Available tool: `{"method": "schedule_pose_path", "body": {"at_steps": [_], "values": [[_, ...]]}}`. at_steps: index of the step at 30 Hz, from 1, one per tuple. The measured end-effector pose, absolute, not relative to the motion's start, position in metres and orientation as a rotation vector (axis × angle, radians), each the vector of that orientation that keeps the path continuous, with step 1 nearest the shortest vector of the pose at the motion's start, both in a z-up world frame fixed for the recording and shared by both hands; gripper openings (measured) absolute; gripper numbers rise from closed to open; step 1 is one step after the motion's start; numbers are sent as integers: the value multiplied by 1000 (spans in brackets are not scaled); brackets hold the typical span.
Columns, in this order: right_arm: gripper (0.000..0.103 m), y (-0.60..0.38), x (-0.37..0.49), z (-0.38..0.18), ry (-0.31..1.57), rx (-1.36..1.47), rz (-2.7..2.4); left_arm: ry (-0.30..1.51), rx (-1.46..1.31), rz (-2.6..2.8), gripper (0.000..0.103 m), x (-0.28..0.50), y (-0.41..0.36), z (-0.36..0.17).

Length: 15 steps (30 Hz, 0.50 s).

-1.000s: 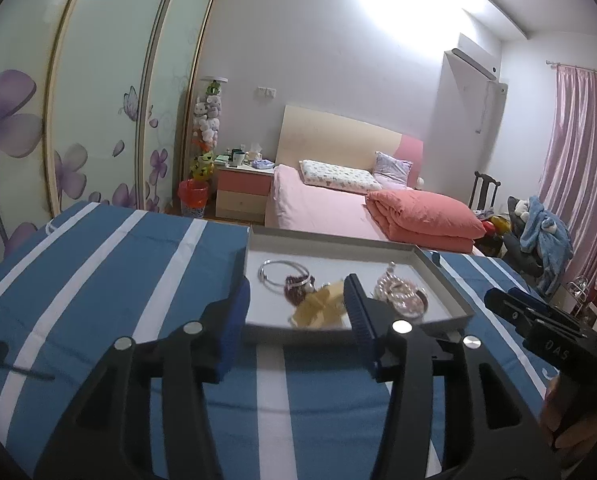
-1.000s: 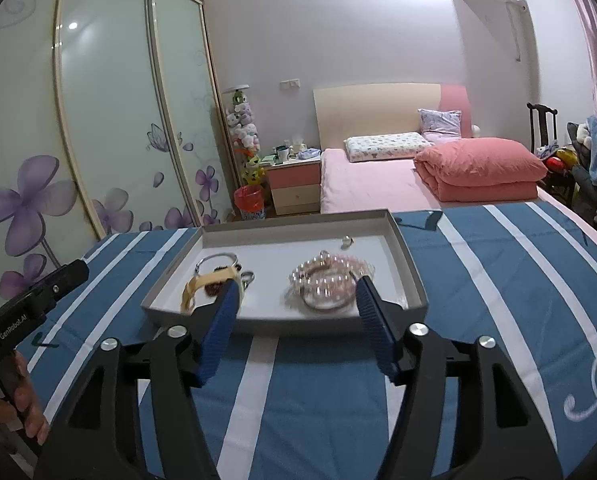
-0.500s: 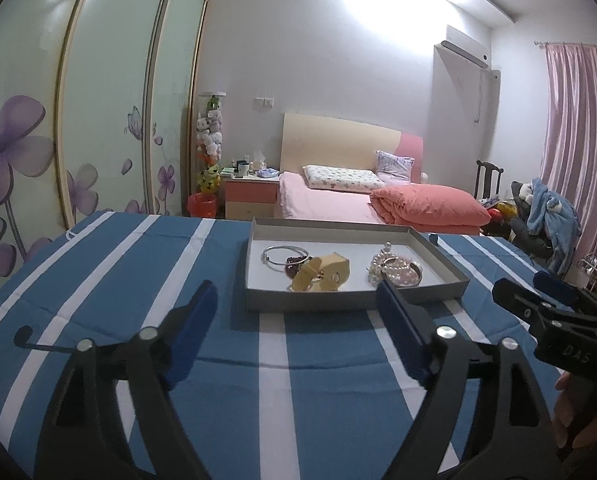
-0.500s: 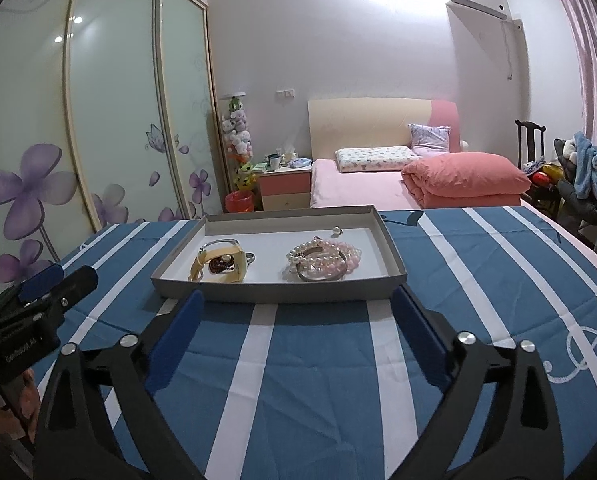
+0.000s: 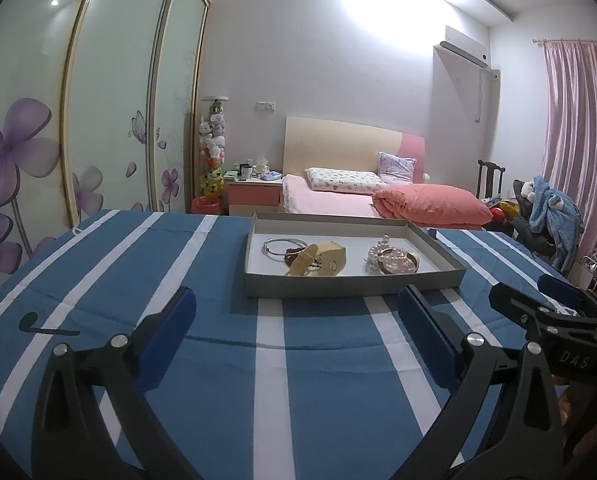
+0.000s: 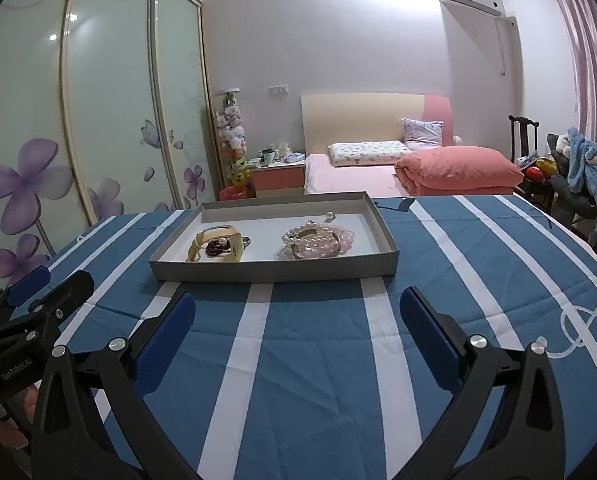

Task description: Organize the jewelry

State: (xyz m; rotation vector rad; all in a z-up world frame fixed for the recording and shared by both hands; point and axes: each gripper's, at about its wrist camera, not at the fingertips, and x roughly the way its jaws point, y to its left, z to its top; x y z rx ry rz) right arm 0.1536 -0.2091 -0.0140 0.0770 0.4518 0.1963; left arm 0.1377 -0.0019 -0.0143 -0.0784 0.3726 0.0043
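Since the earlier frames, both tongs have been pulling back from the tray, which is now sitting farther ahead of them, and their jaws have been spreading wider.

The surface (image 5: pixel 146 280) is lying under a blue cloth with white stripes, and it is filling the lower half of both views. Behind it, a pink bed (image 5: pixel 338 200) is standing against the far wall, and a wardrobe with purple flowers (image 5: pixel 26 152) is running along the left side.

The grey tray (image 5: pixel 354 284) is resting flat on the cloth, near the far edge of the surface. Inside it, the jewelry is lying in two groups, apart from each other. On the left, a yellow band (image 6: pixel 218 242) is lying together with a silver bangle (image 5: pixel 276 245) and some dark red beads (image 6: pixel 214 249). On the right, a heap of pearl and pink bracelets (image 6: pixel 318 238) is lying, and one small ring (image 6: pixel 330 214) is sitting just behind this heap.

The left tongs (image 5: pixel 296 308) are opening at this moment, jaws standing wide apart, with only cloth between them. The right tongs (image 6: pixel 297 312) are opening also, wide apart, gripping nothing. Both are hanging in front of the tray, not touching it.
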Motion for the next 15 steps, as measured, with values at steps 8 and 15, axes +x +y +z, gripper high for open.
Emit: {"method": "schedule_pose_path", "body": {"at_steps": [8, 15], "values": [[101, -216, 144, -16, 437, 77, 170, 356, -61, 28, 99, 129, 0, -20], [101, -216, 140, -17, 431, 78, 172, 345, -52, 32, 99, 125, 0, -21]]}}
